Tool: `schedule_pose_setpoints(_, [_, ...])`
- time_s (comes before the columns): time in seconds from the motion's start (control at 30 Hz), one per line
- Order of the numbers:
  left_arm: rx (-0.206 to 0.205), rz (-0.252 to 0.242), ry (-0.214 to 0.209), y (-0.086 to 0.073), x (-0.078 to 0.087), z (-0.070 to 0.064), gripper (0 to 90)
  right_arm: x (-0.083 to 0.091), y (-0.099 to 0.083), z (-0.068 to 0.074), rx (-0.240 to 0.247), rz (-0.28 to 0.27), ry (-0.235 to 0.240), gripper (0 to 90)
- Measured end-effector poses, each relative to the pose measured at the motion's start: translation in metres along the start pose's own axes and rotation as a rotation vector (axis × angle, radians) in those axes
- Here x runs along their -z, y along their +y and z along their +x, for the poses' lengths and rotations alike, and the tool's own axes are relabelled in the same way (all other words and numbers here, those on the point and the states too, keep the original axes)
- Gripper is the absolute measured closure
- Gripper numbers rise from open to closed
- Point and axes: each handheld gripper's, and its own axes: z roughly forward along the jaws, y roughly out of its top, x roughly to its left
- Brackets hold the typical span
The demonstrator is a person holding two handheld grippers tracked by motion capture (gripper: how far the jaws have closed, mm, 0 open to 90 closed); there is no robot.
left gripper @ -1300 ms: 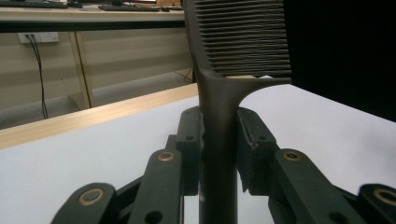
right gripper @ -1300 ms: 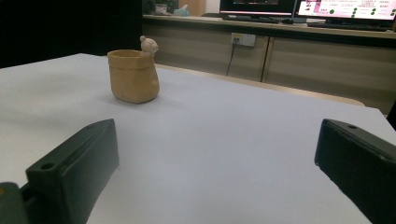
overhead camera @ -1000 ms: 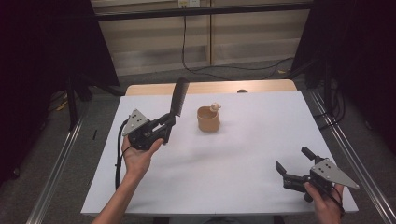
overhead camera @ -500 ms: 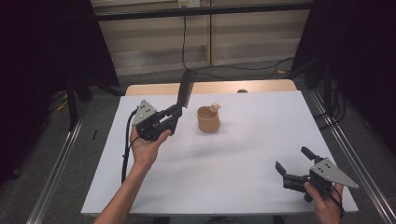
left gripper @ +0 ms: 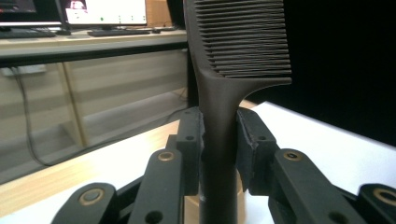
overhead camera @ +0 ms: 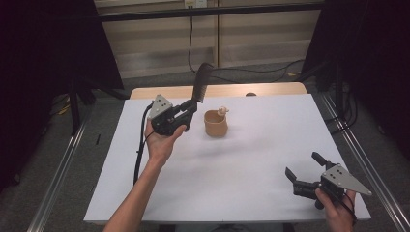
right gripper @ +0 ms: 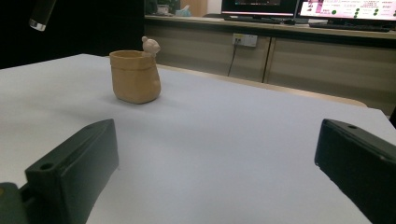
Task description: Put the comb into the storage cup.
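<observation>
My left gripper (overhead camera: 187, 110) is raised above the table's back left part, shut on the handle of a black comb (overhead camera: 201, 82) that stands up and leans right. In the left gripper view the comb (left gripper: 233, 56) rises between the jaws, teeth to the right. A small tan cup (overhead camera: 215, 123) with a little figure on its rim stands just right of that gripper; it also sits at upper left in the right gripper view, cup (right gripper: 135, 75). My right gripper (overhead camera: 302, 170) rests low at the front right corner, open, nothing between its jaws.
The white table top (overhead camera: 251, 159) spreads between the cup and the right gripper. A wooden strip (overhead camera: 227, 90) runs along its far edge. Metal rails (overhead camera: 58, 183) flank both sides. A black cable hangs from the left gripper.
The left gripper has carried the comb to the right and farther back, closer to the cup. The right gripper has stayed still.
</observation>
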Motion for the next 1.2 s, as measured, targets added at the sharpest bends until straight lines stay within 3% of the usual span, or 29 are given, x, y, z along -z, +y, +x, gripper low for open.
schedule_pose_setpoints(0.13, [0.014,-0.009,-0.004,-0.002,-0.007,0.001,72.9,0.0,0.0,0.0,0.002,-0.001,0.003,0.0])
schedule_pose_setpoints(0.3, [-0.008,-0.016,0.003,0.0,-0.016,-0.001,72.9,0.0,0.0,0.0,0.002,-0.001,0.001,0.0])
schedule_pose_setpoints(0.43, [0.021,-0.035,-0.006,0.001,-0.023,-0.001,72.9,0.0,0.0,0.0,0.003,-0.002,0.005,0.0])
schedule_pose_setpoints(0.6, [0.022,-0.035,-0.006,0.003,-0.034,-0.003,72.9,0.0,0.0,0.0,0.004,0.001,0.004,0.0])
schedule_pose_setpoints(0.67, [0.044,-0.043,-0.008,0.004,-0.038,-0.004,72.9,0.0,0.0,0.0,0.003,-0.001,0.004,0.0])
schedule_pose_setpoints(0.83, [0.027,-0.042,-0.014,0.007,-0.046,-0.006,72.9,-0.001,0.0,0.0,0.001,0.004,0.007,0.0])
schedule_pose_setpoints(1.0, [0.06,-0.058,-0.03,0.009,-0.054,-0.006,72.9,0.0,0.0,0.0,0.001,0.003,0.007,0.0])
schedule_pose_setpoints(1.2, [0.057,-0.064,-0.044,0.005,-0.065,-0.011,72.9,0.0,0.0,0.0,0.0,0.001,0.009,0.0])
